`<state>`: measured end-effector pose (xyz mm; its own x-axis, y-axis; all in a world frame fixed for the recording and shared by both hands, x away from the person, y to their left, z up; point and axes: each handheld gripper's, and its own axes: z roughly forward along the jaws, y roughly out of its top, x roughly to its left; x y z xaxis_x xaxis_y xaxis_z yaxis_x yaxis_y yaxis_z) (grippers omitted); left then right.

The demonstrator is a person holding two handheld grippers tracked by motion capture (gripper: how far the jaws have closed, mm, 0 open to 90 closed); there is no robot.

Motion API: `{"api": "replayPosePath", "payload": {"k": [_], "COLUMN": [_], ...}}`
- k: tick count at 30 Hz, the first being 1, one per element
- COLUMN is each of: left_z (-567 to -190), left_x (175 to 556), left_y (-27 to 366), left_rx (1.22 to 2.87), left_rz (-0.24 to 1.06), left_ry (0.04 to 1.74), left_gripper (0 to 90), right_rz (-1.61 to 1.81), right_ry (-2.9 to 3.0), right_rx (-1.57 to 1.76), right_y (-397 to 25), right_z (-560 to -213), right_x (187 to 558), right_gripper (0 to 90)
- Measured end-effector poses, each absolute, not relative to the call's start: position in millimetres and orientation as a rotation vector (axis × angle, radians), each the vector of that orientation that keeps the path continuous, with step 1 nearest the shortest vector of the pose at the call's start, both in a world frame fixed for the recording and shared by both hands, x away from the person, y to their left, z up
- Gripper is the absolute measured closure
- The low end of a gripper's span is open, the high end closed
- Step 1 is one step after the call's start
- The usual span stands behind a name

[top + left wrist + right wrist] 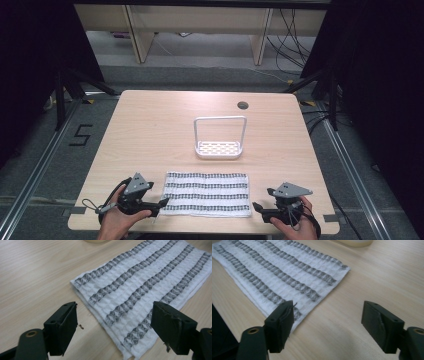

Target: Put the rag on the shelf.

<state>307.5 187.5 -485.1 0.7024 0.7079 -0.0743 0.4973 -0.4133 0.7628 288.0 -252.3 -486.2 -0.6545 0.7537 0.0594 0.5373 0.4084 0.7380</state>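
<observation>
Striped towel (207, 194) flat, left hand-held gripper (161, 204) wide, right hand-held gripper (258, 207) wide, flanking ends.

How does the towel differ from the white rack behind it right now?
The towel lies flat and folded on the table; the rack stands upright with a tall hoop handle. The towel is soft cloth with grey stripes; the rack is plain white and rigid, with a slotted base. The towel sits at the near edge between the left gripper and right gripper; the rack sits farther back, mid-table. Both are mostly white and untouched.
</observation>
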Motion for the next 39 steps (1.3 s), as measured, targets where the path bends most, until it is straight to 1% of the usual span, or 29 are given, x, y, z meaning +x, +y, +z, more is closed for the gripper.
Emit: {"api": "replayPosePath", "payload": {"k": [7, 9, 12, 13, 19, 23, 24, 26, 27, 28, 29, 32, 34, 35, 39], "left_z": [-473, -472, -472, -472, -469, -464, -464, -462, -462, -462, -462, -463, -463, -463, -462], "left_x": [323, 327, 332, 336, 348, 361, 361, 368, 368, 371, 371, 378, 380, 385, 392], "left_y": [168, 159, 150, 141, 121, 98, 98, 82, 82, 72, 72, 52, 47, 38, 25], "left_rx": [2.101, 2.103, 2.124, 2.14, 2.146, 2.175, 2.175, 2.19, 2.19, 2.197, 2.197, 2.255, 2.254, 2.264, 2.275], "left_rz": [0.334, 0.313, 0.303, 0.298, 0.268, 0.246, 0.246, 0.23, 0.23, 0.219, 0.219, 0.239, 0.225, 0.195, 0.177], "left_ry": [0.866, 0.847, 0.818, 0.801, 0.751, 0.698, 0.698, 0.672, 0.672, 0.651, 0.651, 0.603, 0.601, 0.585, 0.565], "left_gripper": [22.5, 24.5, 25.0, 25.1, 25.8, 27.2, 27.5, 28.1, 28.7, 29.4, 29.8, 29.8, 30.1, 30.2, 30.3], "right_rz": [1.087, 1.083, 1.079, 1.081, 1.074, 1.041, 1.041, 1.038, 1.025, 1.021, 1.021, 1.013, 1.011, 1.004, 1.0], "right_ry": [2.396, 2.404, 2.402, 2.415, 2.442, 2.464, 2.464, 2.48, 2.484, 2.483, 2.483, 2.49, 2.488, 2.482, 2.485], "right_rx": [1.099, 1.108, 1.088, 1.091, 1.059, 1.031, 1.031, 1.004, 1.003, 1.006, 1.006, 0.994, 0.996, 1.012, 1.007], "right_y": [-246, -246, -246, -244, -238, -232, -232, -227, -227, -226, -226, -222, -221, -220, -221], "right_z": [-484, -484, -485, -486, -486, -488, -488, -490, -490, -490, -490, -491, -491, -491, -493], "right_x": [279, 277, 276, 273, 268, 267, 267, 266, 266, 265, 265, 264, 264, 264, 265], "right_gripper": [31.0, 32.1, 32.8, 33.8, 36.4, 37.4, 37.4, 38.6, 39.0, 39.5, 39.5, 41.2, 41.4, 41.6, 42.0]}}
